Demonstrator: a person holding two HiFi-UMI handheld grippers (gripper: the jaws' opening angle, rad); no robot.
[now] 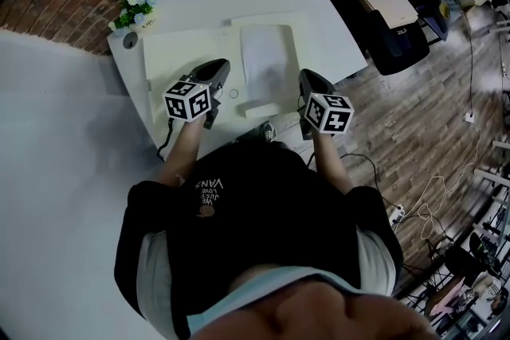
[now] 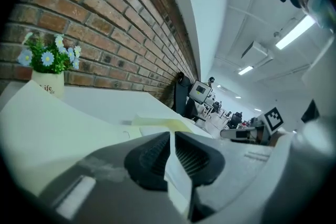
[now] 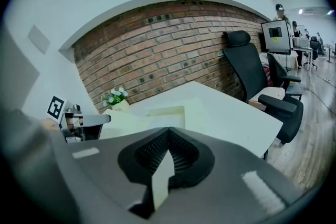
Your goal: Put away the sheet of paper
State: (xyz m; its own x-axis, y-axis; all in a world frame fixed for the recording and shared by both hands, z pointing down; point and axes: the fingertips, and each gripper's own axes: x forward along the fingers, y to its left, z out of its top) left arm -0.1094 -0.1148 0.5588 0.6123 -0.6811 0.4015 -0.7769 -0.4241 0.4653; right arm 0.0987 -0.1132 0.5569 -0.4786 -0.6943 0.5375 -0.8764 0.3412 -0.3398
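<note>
The white sheet of paper (image 1: 264,60) hangs slightly bowed over the white table (image 1: 319,20), between my two grippers. My left gripper (image 1: 221,69) is at its left side and my right gripper (image 1: 307,80) at its right side. In the left gripper view the jaws (image 2: 172,136) are shut, with a thin edge of paper (image 2: 177,173) pinched between the ribbed pads. The right gripper view shows the same: my right gripper (image 3: 168,132) is shut on a strip of the paper (image 3: 161,178).
A large cream folder or sheet (image 1: 183,52) lies on the table under and left of the paper, another cream sheet (image 1: 275,18) behind it. A flower pot (image 1: 134,8) stands at the far left corner by the brick wall. A black office chair (image 1: 394,32) stands right of the table.
</note>
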